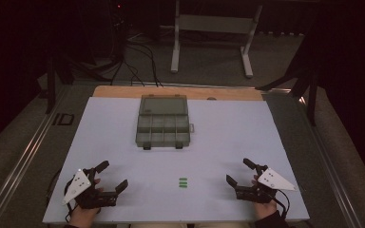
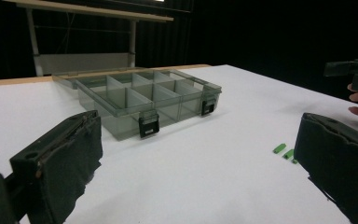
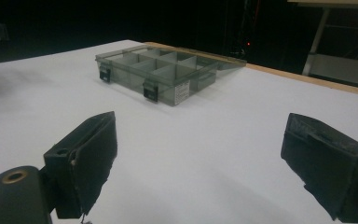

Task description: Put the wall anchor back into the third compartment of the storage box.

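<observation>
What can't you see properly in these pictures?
- Small green pieces on the white table: too small in the high view to tell what they are; in the left gripper view, the left gripper's right-hand jaw partly hides them.
- Clear grey plastic compartment box: too small and dim in the high view to tell whether anything lies inside.
- Right gripper: the person's hand is cut off by the bottom edge.

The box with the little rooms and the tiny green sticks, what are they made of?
The box looks like smoky see-through plastic: its dividers show through the walls. Its latches look like black plastic. The green sticks are likely plastic too, but too small to tell.
</observation>
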Motion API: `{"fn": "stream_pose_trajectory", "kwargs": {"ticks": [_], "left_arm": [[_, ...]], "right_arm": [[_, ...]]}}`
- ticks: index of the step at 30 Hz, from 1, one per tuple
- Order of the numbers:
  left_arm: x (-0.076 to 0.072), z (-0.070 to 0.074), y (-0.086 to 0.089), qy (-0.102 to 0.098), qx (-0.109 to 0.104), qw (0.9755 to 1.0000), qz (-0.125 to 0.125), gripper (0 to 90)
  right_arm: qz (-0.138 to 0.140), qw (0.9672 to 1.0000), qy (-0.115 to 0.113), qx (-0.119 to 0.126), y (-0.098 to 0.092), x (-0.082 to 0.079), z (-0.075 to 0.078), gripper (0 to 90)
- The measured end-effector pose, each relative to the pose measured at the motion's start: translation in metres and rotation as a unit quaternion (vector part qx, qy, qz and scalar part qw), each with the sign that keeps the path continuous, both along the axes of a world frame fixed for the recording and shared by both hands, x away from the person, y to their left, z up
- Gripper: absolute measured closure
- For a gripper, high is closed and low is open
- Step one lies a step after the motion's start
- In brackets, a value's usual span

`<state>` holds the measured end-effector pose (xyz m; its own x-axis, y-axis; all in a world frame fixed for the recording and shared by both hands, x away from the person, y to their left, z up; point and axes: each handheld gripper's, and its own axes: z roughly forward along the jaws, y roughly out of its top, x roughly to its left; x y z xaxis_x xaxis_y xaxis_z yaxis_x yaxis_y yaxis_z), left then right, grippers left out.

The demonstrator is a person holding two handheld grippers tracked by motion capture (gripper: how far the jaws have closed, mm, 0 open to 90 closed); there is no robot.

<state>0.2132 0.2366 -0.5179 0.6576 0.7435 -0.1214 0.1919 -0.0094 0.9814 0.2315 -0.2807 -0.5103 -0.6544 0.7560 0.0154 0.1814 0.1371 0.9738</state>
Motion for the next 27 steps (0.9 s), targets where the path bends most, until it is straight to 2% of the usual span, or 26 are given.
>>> {"fn": "stream_pose_trajectory", "kwargs": {"ticks": [7,22,27], "left_arm": [[-0.0003,0.0004,-0.0003,-0.001,0.0,1.0,0.0,0.3],[0.0,0.0023,0.0005,-0.004,-0.002,1.0,0.003,0.3],[0.0015,0.0034,-0.0007,0.011,-0.012,0.9998,0.007,0.3]], "right_arm": [[-0.001,1.0,0.004,-0.007,-0.0001,-0.0016,0.0001,10.6],[-0.007,1.0,0.0,-0.005,-0.0008,-0.0052,0.0038,10.6],[-0.011,0.9999,-0.004,-0.005,-0.0024,-0.006,0.0055,10.6]]}}
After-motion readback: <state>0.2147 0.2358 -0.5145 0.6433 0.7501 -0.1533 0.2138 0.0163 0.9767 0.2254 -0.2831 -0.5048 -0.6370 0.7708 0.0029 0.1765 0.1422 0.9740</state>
